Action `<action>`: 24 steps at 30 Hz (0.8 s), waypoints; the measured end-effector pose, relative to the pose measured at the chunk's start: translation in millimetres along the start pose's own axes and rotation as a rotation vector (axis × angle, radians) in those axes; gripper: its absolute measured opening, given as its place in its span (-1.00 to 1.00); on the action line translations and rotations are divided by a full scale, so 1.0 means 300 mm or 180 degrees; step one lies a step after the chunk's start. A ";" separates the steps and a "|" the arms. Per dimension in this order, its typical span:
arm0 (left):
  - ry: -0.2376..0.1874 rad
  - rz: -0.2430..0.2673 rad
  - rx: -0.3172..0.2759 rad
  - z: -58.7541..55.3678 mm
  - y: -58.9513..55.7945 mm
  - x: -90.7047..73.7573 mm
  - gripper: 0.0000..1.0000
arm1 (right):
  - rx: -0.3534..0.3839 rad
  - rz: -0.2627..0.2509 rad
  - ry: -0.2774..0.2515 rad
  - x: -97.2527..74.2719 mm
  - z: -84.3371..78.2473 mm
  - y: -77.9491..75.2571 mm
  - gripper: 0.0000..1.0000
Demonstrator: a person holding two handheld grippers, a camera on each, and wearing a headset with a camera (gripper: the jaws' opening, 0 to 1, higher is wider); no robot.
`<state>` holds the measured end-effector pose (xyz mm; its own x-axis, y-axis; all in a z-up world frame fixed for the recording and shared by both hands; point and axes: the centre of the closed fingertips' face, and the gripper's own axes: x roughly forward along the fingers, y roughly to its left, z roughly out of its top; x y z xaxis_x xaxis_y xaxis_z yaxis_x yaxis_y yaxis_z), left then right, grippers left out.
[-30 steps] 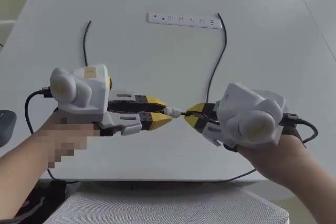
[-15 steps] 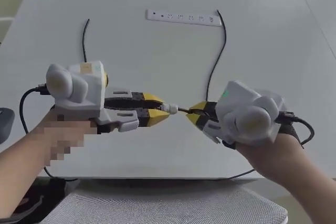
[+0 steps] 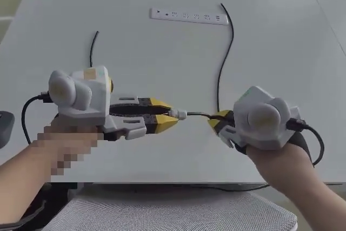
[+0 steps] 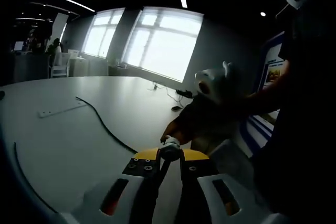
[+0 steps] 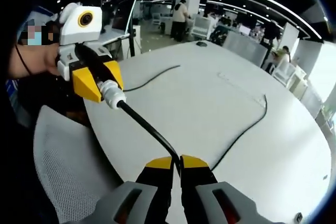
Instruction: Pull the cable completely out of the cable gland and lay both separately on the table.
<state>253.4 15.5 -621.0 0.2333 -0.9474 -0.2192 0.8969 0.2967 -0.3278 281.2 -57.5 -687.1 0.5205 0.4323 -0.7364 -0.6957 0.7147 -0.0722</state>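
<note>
1. Yellow jaw tips of the left gripper (image 3: pixel 172 116) were clamped on the white cable gland (image 3: pixel 179 114). I saw it held in the air above the near edge of the table (image 3: pixel 162 68).
2. Out of the gland's mouth the black cable (image 3: pixel 198 115) ran in a short, nearly straight span to the right gripper (image 3: pixel 214 120), whose jaws were closed tight on it. In the right gripper view that span rose from those jaws up and to the left, ending at the gland.
3. I judged this to be the relation that mattered: gland, bare span and right jaws lay on one line, left to right across my body. The pull therefore had to follow that line, with the right gripper drawing rightward and the left holding the gland where it was. A pull off that axis would likely kink the cable at the gland's mouth and make it bind.
4. How much cable sat inside the gland I could not tell, since the left jaws hid that end.
5. Beyond the right gripper the cable's long tail lay on the table, curving away toward the white power strip (image 3: pixel 189 17) at the far side and ending near the strip's right end.
6. Far to the left lay a second, loose black lead (image 3: pixel 92 47), well apart from the work.
</note>
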 end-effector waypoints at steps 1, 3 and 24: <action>0.0008 -0.0002 0.0005 -0.002 0.000 0.001 -0.70 | 0.0032 -0.0040 0.0021 0.002 -0.007 -0.005 -1.00; 0.0014 -0.0014 -0.0017 -0.005 -0.002 0.006 -0.70 | 0.0087 -0.0087 0.0077 0.011 -0.024 -0.010 -1.00; -0.0007 0.0082 0.0011 0.014 0.018 -0.005 -0.70 | 0.0138 -0.0015 -0.0031 -0.021 -0.039 0.022 -0.98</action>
<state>259.5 18.0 -618.6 0.2572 -0.9397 -0.2256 0.8919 0.3207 -0.3190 267.7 -62.0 -690.6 0.5287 0.4340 -0.7295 -0.6712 0.7399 -0.0462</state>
